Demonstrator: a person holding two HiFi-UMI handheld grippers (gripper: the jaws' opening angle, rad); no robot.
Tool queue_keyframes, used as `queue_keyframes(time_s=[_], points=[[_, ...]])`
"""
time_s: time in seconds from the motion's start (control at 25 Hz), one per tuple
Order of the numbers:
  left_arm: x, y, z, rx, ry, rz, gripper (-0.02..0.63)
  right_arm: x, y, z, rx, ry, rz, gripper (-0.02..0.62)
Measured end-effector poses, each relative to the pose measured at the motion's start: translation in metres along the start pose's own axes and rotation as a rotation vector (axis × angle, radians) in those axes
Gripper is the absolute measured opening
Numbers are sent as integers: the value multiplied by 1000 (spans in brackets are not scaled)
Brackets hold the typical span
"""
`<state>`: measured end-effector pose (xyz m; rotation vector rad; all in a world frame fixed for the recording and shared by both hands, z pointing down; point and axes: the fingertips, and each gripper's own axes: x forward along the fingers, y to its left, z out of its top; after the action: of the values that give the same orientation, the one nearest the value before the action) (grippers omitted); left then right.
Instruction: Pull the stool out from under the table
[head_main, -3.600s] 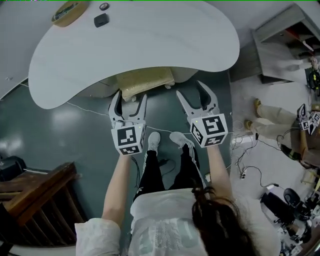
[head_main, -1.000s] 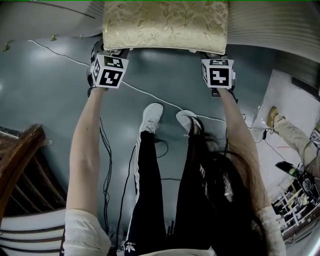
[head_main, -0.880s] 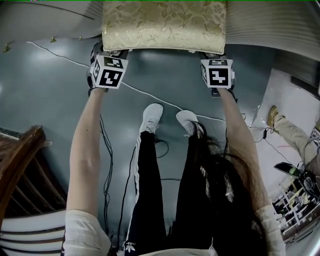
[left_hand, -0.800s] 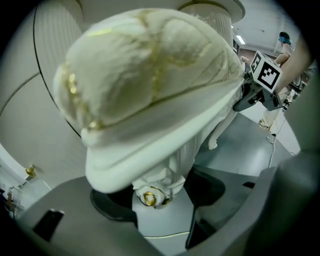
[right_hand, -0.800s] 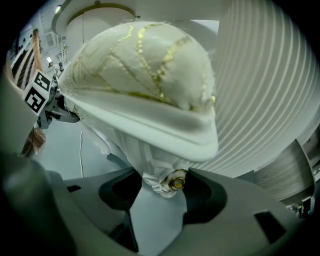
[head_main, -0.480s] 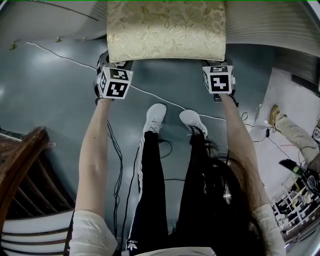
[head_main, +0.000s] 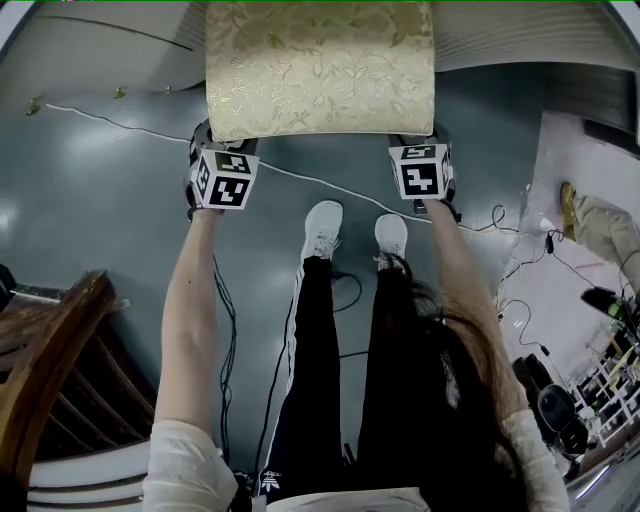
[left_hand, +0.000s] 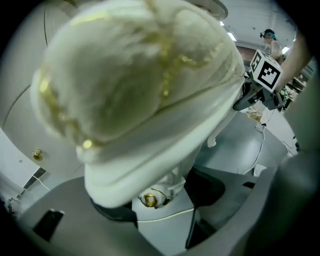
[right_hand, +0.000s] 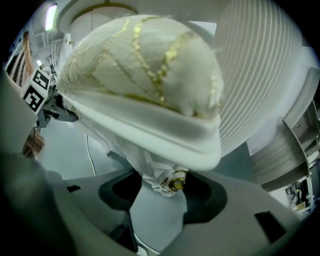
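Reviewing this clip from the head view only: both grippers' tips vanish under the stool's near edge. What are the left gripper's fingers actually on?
Observer: The left gripper view shows the left gripper with its fingers closed around a white stool leg, just below the cushion.
Operator: And the right one?
Observer: The right gripper grips the other near leg the same way. A gold stud on that leg sits between its fingers.

No legible text, label, brand or number anywhere.
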<state>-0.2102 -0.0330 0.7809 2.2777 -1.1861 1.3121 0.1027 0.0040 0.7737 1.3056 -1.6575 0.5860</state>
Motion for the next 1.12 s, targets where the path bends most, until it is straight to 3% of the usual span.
queue_keyframes(time_s=[0.32, 0.6, 0.88, 1.12], points=[[-12, 11, 5, 51, 40, -13, 305, -17, 13, -6, 32, 39, 7, 264], [-18, 11, 5, 40, 54, -6, 304, -22, 16, -8, 30, 40, 19, 261], [-20, 14, 2, 68, 107, -33, 304, -28, 26, -15, 54, 110, 43, 261], [-23, 20, 7, 64, 72, -33, 304, -32, 29, -14, 57, 103, 48, 258]])
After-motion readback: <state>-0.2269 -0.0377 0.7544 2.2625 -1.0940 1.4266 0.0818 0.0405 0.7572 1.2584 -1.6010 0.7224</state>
